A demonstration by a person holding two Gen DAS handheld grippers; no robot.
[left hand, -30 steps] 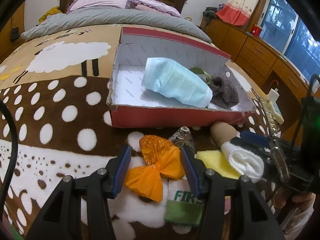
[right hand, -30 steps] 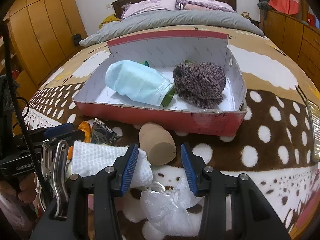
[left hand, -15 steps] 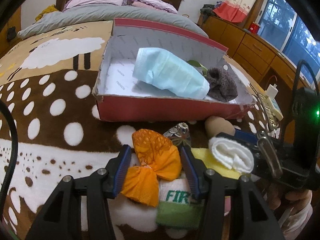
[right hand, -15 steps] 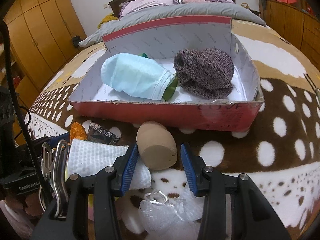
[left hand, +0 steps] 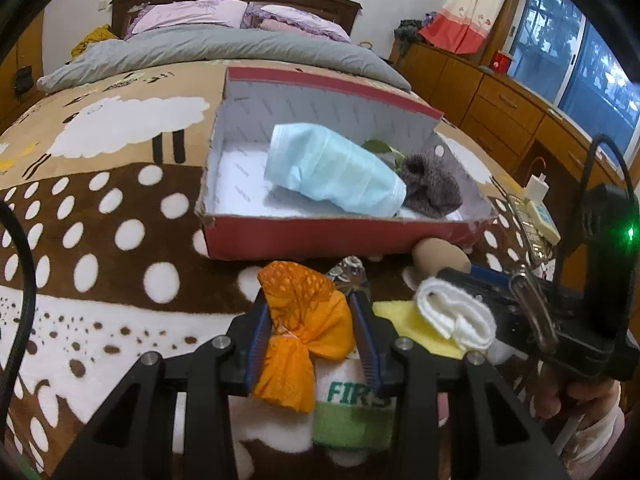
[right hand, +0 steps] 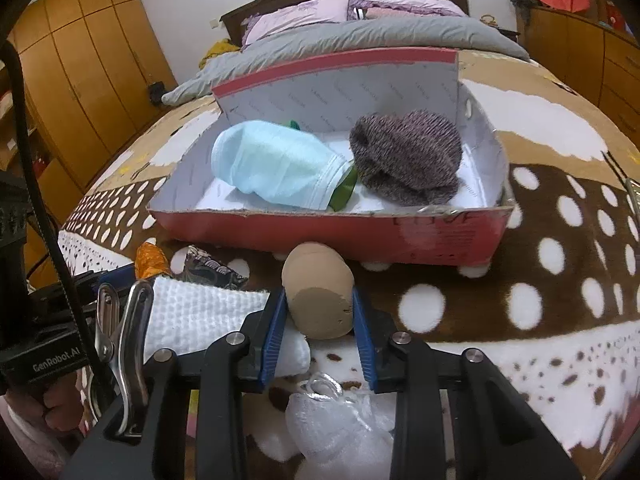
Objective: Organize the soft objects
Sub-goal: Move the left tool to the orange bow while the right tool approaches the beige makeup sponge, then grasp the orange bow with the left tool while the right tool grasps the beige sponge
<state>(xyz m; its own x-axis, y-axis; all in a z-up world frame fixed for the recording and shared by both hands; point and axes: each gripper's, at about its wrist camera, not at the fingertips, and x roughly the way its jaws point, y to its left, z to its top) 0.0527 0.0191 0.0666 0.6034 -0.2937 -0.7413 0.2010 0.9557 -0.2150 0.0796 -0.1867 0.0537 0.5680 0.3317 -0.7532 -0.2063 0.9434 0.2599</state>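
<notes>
- your left tongs [left hand: 310, 334] are clamped on the orange cloth bundle [left hand: 304, 328]; both blue pads press its sides, and it sits over the green-and-white towel [left hand: 354, 404] on the bed, just in front of the red box [left hand: 320, 236].
- your right tongs [right hand: 319, 334] bracket the tan foam egg [right hand: 318, 296]; pads look to be touching its flanks, so i read it as gripped, lightly.
- box already holds the blue face mask [left hand: 334, 174] and the grey knit sock [right hand: 406, 158]; bare floor shows at the box's left end.
- judgement: lift the orange bundle straight up before going forward, so its loose tail clears the front wall; drop it left of the mask.
- judgement: the egg is round and may squirt out; squeeze across its widest part.
- versus a second ago: both tongs were apart then, with the bundle and egg loose between the pads; both have narrowed since, and the box sits closer in both views.
</notes>
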